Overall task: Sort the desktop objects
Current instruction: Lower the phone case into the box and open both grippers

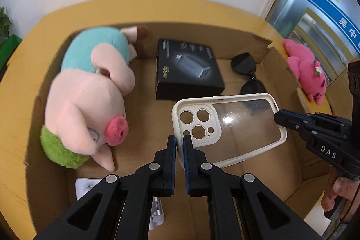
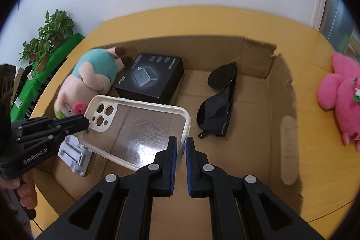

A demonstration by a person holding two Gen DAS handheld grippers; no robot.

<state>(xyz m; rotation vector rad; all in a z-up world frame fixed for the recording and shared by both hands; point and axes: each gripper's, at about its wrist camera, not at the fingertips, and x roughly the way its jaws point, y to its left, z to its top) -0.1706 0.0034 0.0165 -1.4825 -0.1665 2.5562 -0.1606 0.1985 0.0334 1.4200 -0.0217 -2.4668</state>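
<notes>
The left gripper (image 1: 179, 141) is clamped on the camera-cutout end of the clear, cream-rimmed phone case (image 1: 229, 129); the right gripper (image 2: 181, 142) pinches the opposite end, so the case hangs mid-frame above the open cardboard box (image 2: 290, 105). Best to lower both ends together and level onto bare floor between the black carton (image 1: 189, 69), dark sunglasses (image 2: 218, 105) and pig plush (image 1: 90, 91), then release simultaneously.

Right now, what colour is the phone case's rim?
Cream-white rim, clear back on the phone case; right wrist view shows it best.
</notes>
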